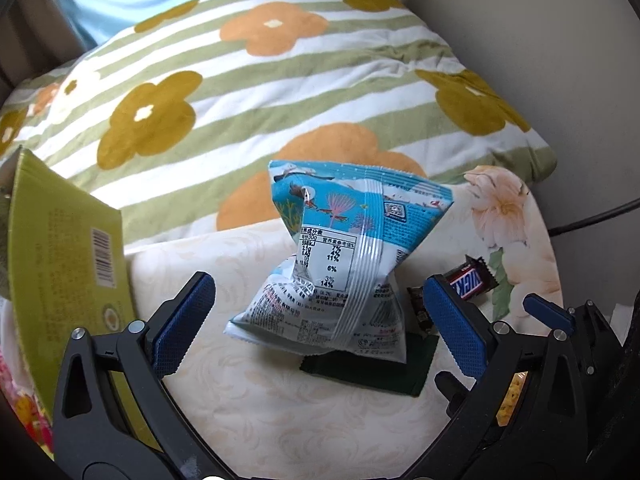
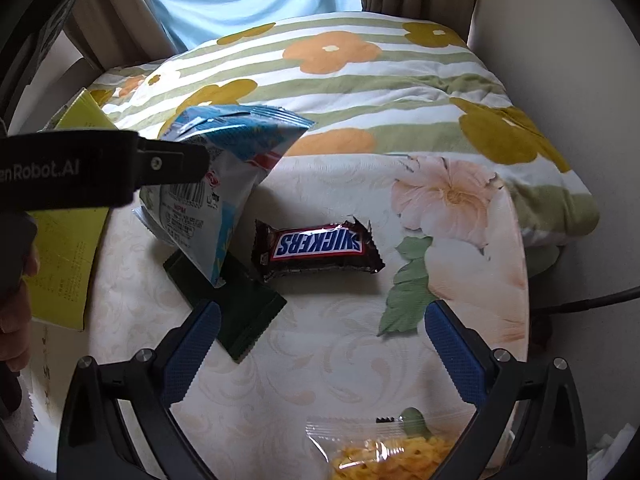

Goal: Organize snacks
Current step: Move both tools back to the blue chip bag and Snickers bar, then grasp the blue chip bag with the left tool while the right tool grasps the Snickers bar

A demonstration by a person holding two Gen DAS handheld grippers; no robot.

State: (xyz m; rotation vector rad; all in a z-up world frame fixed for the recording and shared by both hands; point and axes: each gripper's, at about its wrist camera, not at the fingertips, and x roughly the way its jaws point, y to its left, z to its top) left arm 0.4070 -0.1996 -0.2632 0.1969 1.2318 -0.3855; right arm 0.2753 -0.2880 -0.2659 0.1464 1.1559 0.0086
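A crumpled light-blue snack bag (image 1: 340,264) stands tilted on a dark green packet (image 1: 404,372), on a cream floral cloth. My left gripper (image 1: 320,320) is open, one finger on each side of the bag's lower half, not touching it. A Snickers bar (image 1: 468,280) lies behind the right finger. In the right wrist view my right gripper (image 2: 324,344) is open and holds nothing. The Snickers bar (image 2: 316,248) lies ahead of it, and the blue bag (image 2: 224,184) and green packet (image 2: 240,316) are to its left. A clear packet of yellow snacks (image 2: 384,452) lies under the gripper.
A yellow-green cardboard box (image 1: 68,264) stands open at the left. A striped flowered quilt (image 1: 280,92) is piled behind the cloth. The left gripper's body (image 2: 100,168) crosses the right wrist view, with a hand (image 2: 16,320) below it. A dark cable (image 2: 592,300) runs at the right.
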